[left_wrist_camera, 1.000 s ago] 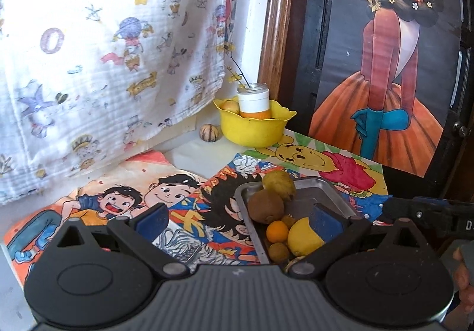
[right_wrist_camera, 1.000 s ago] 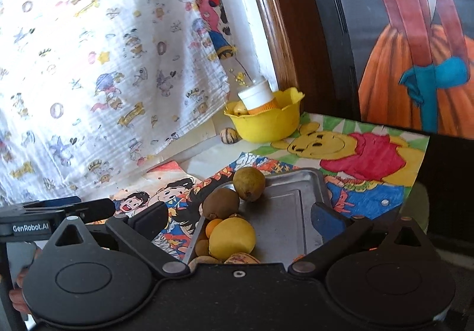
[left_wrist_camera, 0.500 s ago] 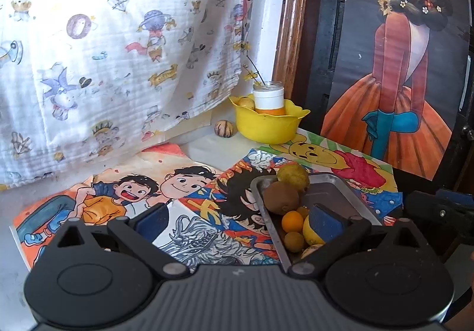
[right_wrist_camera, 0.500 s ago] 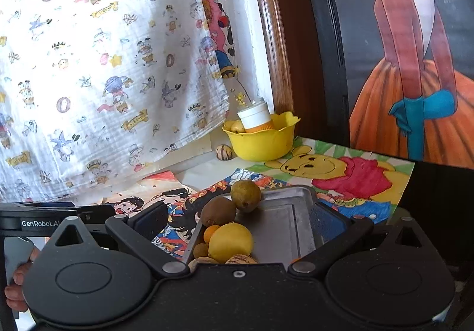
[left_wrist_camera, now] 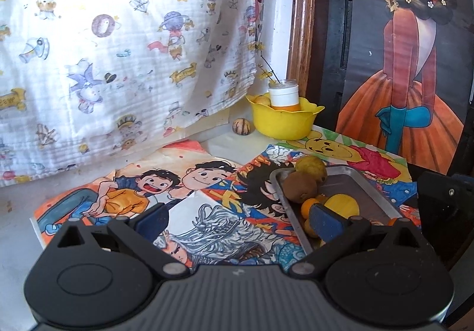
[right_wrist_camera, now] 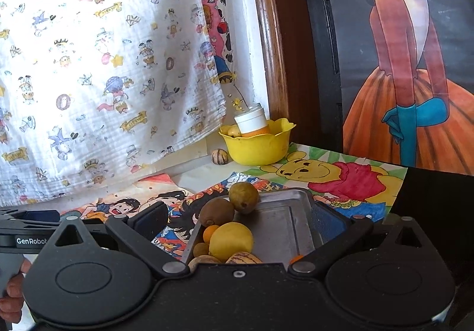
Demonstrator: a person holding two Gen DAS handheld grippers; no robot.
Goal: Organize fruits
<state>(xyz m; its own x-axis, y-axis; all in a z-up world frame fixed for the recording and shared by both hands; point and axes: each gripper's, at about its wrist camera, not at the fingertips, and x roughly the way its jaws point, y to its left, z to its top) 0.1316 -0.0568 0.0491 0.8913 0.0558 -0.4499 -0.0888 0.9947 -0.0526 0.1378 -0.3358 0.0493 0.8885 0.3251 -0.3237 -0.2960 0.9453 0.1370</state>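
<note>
Both claws, left [left_wrist_camera: 237, 220] and right [right_wrist_camera: 241, 220], gape wide and empty above a rectangular metal tray [right_wrist_camera: 284, 230] of fruit; the right claw's body hides the tray's near end.

Dull brushed-metal tray [right_wrist_camera: 284, 227], glossy yellow plastic bowl [right_wrist_camera: 257, 147], crinkled printed cloth [right_wrist_camera: 103, 64], varnished wooden frame [right_wrist_camera: 271, 35].

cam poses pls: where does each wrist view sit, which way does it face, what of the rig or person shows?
Left wrist: behind the open left claw, facing the yellow bowl; metal tray lower right.
Right wrist: behind the open right claw, straight over the tray; a hand shows at left.
Shared: bowl, tray, kiwi, lemon.
</note>
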